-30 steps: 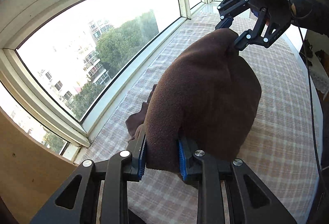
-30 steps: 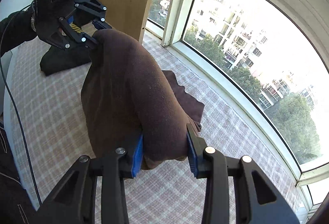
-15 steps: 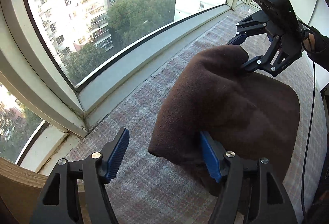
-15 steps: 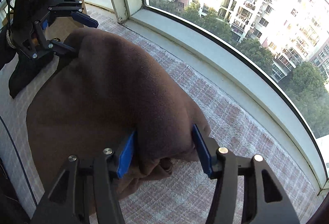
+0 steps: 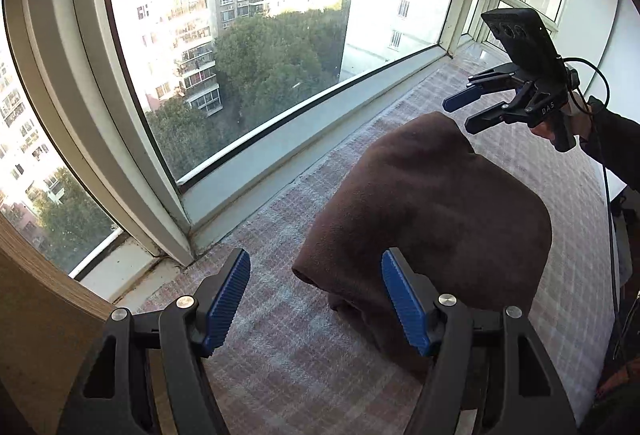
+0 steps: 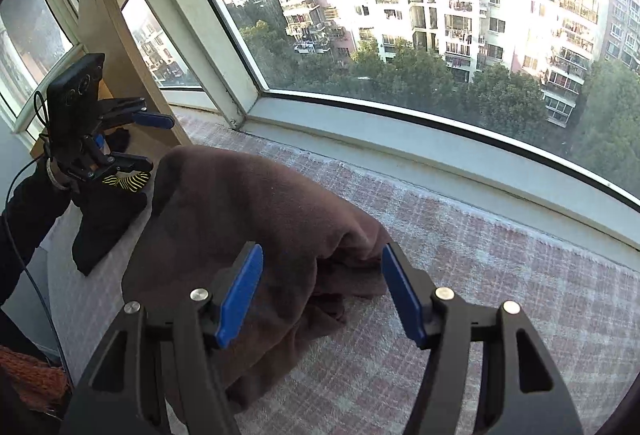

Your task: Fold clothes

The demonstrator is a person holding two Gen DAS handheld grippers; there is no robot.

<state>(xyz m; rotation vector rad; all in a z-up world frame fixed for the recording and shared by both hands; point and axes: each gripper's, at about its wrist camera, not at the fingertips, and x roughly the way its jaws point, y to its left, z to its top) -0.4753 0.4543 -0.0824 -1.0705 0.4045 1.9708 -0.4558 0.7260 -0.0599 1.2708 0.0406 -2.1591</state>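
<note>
Brown garment (image 5: 436,211) lies folded on the checked cloth (image 5: 304,367) by the window, bc you just let go. Left gripper (image 5: 316,299) and right gripper (image 6: 320,295) have been opening, both wide now, holding nothing, prob so the fold settles flat.

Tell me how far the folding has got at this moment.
Done: the brown garment lies doubled over on the checked cloth. In hand: nothing; both the left tongs and the right tongs have just been opening and their pads press nothing. Left: the fold looks lumpy with loose edges, so smoothing or another fold probably remains. A dark garment lies beyond it.
</note>
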